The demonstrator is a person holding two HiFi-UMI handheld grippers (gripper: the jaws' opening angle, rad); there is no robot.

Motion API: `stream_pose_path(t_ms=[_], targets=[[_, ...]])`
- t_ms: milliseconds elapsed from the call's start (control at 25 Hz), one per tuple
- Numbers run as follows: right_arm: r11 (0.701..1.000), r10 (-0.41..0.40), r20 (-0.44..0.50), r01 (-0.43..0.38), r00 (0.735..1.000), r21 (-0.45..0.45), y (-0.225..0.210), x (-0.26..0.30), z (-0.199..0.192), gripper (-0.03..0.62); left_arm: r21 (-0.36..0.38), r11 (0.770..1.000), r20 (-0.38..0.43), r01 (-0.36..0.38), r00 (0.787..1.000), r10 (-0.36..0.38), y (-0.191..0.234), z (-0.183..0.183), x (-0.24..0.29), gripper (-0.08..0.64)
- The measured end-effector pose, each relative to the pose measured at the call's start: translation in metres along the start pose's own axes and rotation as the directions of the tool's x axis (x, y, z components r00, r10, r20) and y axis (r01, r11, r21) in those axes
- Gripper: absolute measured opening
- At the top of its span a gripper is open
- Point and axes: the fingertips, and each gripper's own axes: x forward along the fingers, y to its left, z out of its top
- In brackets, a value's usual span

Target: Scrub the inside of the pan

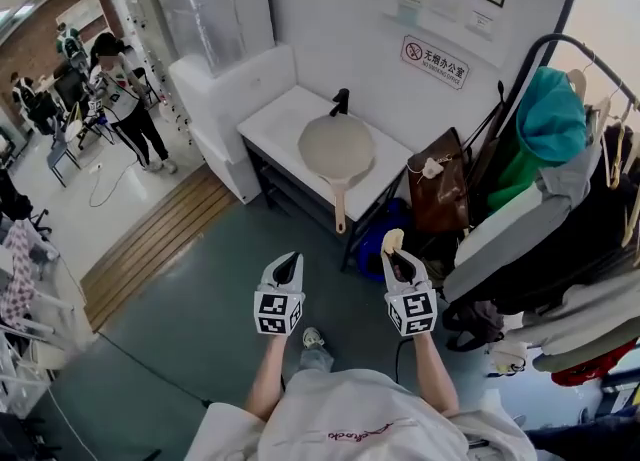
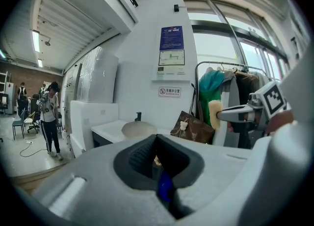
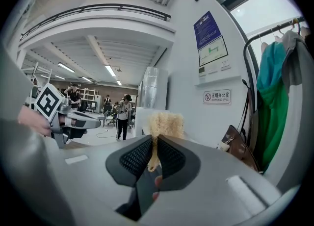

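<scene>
As right hand-held gripper [image 1: 395, 251], outstretched, pinches sponge [image 3: 166, 121]

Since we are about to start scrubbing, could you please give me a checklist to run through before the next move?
1. Yellow scrub pad clamped in right gripper: ok.
2. Left gripper empty, its jaws together: ok.
3. Pan flat on white table, handle toward the person: ok.
4. Nothing lying in the pan: ok.
5. Grippers close to the pan: not ok, both are held short of the table.
6. Pan wet or soaped: cannot tell.
</scene>
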Motion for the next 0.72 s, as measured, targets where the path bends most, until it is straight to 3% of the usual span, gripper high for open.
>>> stream_pose_path(t_ms=[720], targets=[[0.998,-0.056,-0.023,0.055,0.998,-0.017,0.009,0.124,0.028,0.041,-0.017,0.997,-0.008,0.074,0.997,-0.074,0.103,0.017,0.080,0.000]])
